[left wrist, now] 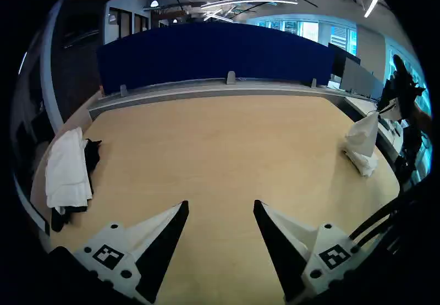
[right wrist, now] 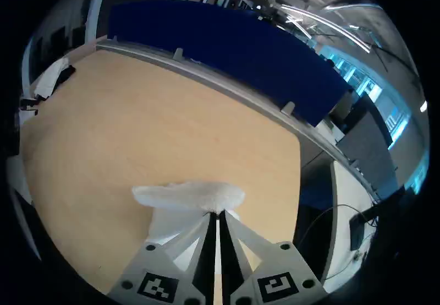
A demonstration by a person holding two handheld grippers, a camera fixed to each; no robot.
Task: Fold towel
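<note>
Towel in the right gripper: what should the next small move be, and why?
Probably carry it toward the middle of the table and lay it down: the right gripper is shut on the white towel, which hangs bunched near the edge, while the left gripper is open.

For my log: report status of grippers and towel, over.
Right gripper shut on towel, lower end on table. Left gripper open, holding nothing. Cloth pile apart, not blocking.
</note>
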